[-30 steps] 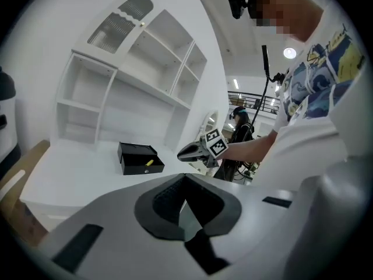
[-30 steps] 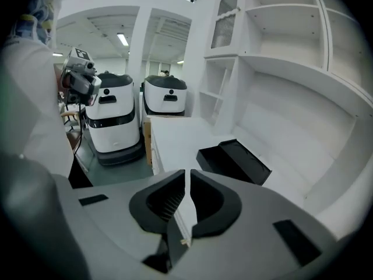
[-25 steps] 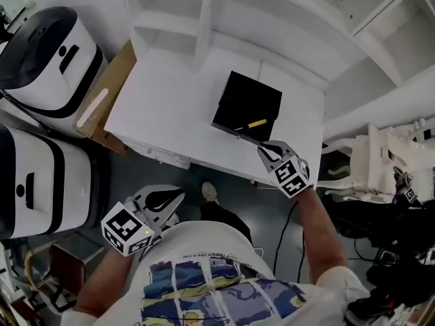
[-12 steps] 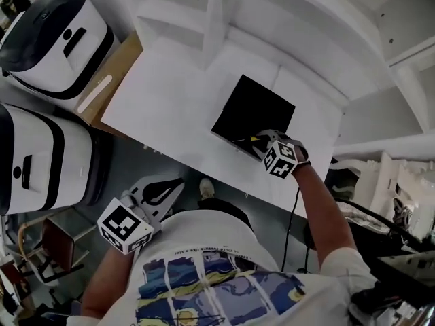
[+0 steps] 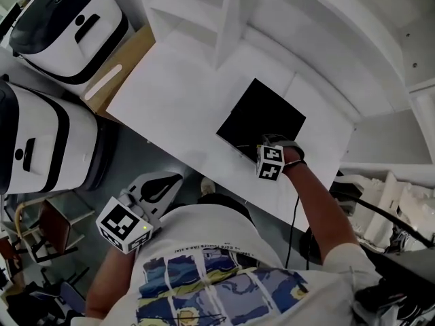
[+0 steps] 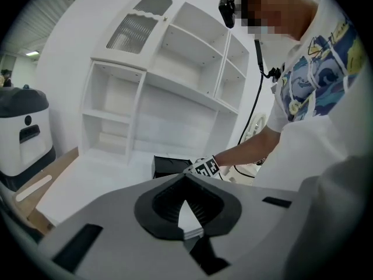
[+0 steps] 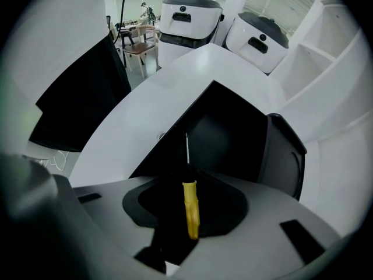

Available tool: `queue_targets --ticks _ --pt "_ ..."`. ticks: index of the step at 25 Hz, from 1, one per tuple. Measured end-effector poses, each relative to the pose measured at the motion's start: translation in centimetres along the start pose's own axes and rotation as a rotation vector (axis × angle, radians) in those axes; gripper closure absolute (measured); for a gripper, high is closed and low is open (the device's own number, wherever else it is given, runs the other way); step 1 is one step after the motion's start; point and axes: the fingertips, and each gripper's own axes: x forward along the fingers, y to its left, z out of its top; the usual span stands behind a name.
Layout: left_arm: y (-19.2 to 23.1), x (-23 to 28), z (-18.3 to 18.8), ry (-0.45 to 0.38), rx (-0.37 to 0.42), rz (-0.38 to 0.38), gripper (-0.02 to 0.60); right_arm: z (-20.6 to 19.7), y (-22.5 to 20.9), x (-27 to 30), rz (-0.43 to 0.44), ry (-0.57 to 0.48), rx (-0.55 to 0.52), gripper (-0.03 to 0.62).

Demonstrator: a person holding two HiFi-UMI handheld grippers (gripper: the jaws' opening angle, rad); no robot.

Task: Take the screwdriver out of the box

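Observation:
A black open box (image 5: 262, 117) sits on the white table (image 5: 170, 94), near its front edge. My right gripper (image 5: 264, 145) points steeply down into the box's near corner, and its marker cube hides the screwdriver in the head view. In the right gripper view the yellow-handled screwdriver (image 7: 190, 209) lies on the box floor (image 7: 233, 133) between the right gripper (image 7: 187, 185) jaws. Those jaws have just been opening and stand apart, clear of the handle. My left gripper (image 5: 165, 186) hangs off the table by my body, its tips (image 6: 185, 178) together with nothing in them. It faces the box (image 6: 169, 165).
A white shelf unit (image 5: 224, 12) rises behind the table. Two white-and-black machines (image 5: 68, 19) (image 5: 41, 148) stand at the left, beside a brown board (image 5: 126, 60). A chair (image 5: 47, 236) is on the floor at lower left. White clutter (image 5: 401, 209) lies at the right.
My right gripper has gone from outside the box's near edge down into the box, over the screwdriver, which the head view no longer shows. The left gripper stays beside my body.

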Motion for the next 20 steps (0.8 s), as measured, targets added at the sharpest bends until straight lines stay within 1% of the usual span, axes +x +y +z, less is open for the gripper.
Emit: queue_targets --ticks 4,8,15,20 --pt "0.2 0.1 0.0 0.004 -0.001 0.014 0.569 -0.9 -0.2 1.0 0.002 0.068 -0.019 0.462" --pt "0.4 -0.2 0.0 0.002 -0.011 0.028 0.569 -1.7 -0.4 1.6 0.007 0.119 -0.014 0.464" --pt "0.7 -0.7 -0.1 0.002 -0.01 0.035 0.569 -1.8 0.0 1.7 0.034 0.137 -0.009 0.494" --pt "0.9 -1.1 -0.2 0.0 -0.011 0.032 0.569 -1.8 0.0 1.7 0.029 0.13 0.026 0.496"
